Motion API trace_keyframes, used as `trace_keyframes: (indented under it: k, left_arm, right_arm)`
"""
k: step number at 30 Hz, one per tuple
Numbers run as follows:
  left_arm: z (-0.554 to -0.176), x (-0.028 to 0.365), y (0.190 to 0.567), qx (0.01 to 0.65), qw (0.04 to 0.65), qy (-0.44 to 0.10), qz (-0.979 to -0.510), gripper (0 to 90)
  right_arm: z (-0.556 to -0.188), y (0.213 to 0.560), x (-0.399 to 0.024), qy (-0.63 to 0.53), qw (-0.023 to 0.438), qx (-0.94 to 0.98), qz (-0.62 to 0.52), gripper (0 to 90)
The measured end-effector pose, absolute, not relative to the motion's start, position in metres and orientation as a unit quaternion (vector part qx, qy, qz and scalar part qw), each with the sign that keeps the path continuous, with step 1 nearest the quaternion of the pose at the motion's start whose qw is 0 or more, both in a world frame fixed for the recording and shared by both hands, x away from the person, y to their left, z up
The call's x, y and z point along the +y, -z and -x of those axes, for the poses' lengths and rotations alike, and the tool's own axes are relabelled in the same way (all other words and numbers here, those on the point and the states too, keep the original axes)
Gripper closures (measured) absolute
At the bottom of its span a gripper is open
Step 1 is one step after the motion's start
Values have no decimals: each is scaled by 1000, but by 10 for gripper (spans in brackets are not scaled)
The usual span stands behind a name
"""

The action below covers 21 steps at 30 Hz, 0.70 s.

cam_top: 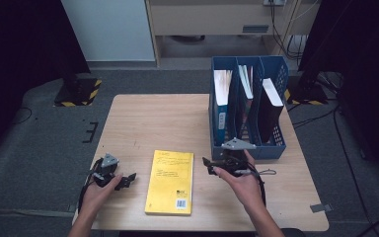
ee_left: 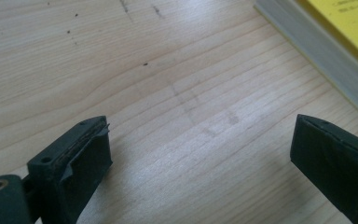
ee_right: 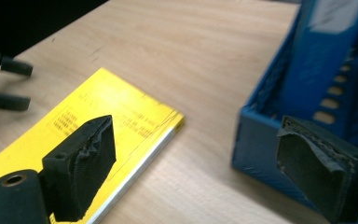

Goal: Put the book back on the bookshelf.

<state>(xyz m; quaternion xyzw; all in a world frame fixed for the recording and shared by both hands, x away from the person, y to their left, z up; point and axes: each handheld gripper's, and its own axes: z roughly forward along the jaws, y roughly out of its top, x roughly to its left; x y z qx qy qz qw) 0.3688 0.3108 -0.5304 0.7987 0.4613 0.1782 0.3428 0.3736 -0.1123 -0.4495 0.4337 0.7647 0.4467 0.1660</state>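
Yellow book (cam_top: pixel 170 181) lies flat on the counter (cam_top: pixel 148 123), front-centre, spine side toward the left hand, its near short edge just inside the counter's front edge. Bare wood on both long sides: left gripper (cam_top: pixel 129 178) sits just left of the book, jaws released with nothing between them, resting low over the wood; in the left gripper view the book's page edge (ee_left: pixel 307 42) runs past the upper right, apart from the jaws. Right gripper (cam_top: pixel 206 165) sits between the book's far right corner and the blue file rack (cam_top: pixel 271 143), jaws released, empty, pointing toward the book. The rack crowds the right side; three slots hold upright books (cam_top: pixel 222 94). Far half of the counter is open. Around it: grey carpet, black curtains, striped stand bases, cables at right.
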Motion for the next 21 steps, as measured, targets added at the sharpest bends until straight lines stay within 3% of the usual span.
trace_keyframes:
  k: [7,21]
  left_arm:
    - [-365,303,524,452,367,-175,-794,67]
    - [-347,283,510,417,396,-160,-802,75]
  right_arm:
    - [-366,465,-85,-442,136,791,-400,106]
    - [-364,488,-63,-421,97,821,-373,164]
